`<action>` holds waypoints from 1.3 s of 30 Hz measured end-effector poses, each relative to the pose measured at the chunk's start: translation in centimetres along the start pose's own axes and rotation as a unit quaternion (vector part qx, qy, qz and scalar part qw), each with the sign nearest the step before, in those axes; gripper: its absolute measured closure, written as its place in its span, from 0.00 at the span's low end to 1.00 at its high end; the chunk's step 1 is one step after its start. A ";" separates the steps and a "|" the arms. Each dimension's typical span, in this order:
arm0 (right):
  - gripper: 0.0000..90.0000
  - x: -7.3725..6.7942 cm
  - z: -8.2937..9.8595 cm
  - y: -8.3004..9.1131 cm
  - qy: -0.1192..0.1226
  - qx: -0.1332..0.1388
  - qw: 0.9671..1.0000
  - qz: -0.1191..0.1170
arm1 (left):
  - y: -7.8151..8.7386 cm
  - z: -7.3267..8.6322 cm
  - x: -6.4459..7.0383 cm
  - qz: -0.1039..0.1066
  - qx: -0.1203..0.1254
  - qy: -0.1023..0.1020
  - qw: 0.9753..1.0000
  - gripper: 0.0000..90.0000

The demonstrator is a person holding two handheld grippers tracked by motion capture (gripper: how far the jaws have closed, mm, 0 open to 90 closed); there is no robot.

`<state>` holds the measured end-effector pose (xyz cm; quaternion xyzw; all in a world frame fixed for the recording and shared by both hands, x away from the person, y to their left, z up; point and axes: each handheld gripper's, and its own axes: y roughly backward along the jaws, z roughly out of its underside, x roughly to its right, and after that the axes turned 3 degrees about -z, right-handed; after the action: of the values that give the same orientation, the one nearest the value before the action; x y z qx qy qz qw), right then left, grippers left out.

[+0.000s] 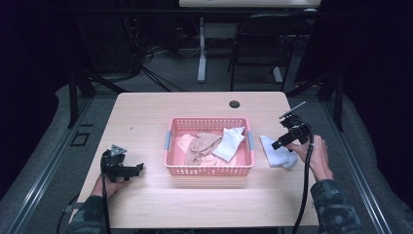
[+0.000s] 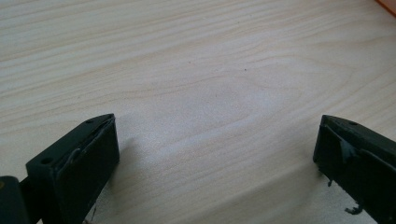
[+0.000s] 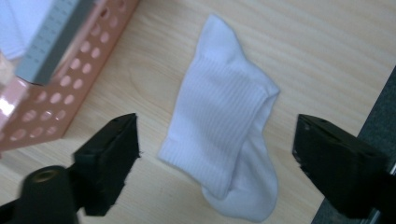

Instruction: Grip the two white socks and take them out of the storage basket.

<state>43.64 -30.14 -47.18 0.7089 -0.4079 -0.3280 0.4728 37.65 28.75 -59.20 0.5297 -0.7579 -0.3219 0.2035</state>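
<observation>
One white ribbed cotton sock [image 3: 224,135] is lying out on the pale wood counter [image 1: 146,122], just to the right of the pink perforated plastic basket [image 1: 209,168], so my read is we're at the reach-in step of picking socks up into that basket. The right gripper [image 1: 278,144] hangs over the sock with its jaws spread wide, one either side of it, nothing pinched yet. Next move looks like dropping down and closing on the doubled-over middle so both layers come up together. The sock's folded over on itself, cuff end pointing away, toe end nearest the jaws, I think; it's a bit blurry there. The left gripper [image 1: 139,168] sits low over bare counter, well left of the basket, jaws wide apart and empty.
</observation>
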 end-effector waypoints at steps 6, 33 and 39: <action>0.00 -0.9 -0.4 0.5 0.018 0.012 1.000 -0.003 | 0.0 0.0 0.0 0.000 0.001 -0.001 1.000 0.00; 0.01 -5.8 -2.8 3.4 0.095 0.055 0.994 -0.020 | 0.0 0.0 0.0 0.001 0.000 -0.002 1.000 0.00; 0.01 -6.9 -4.1 3.8 0.112 0.056 0.992 -0.020 | 0.0 0.0 0.0 0.001 0.000 -0.002 1.000 0.00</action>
<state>42.96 -23.16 -41.71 0.7747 -0.3560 -0.2318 0.4684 37.64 28.75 -59.20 0.5283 -0.7590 -0.3226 0.2017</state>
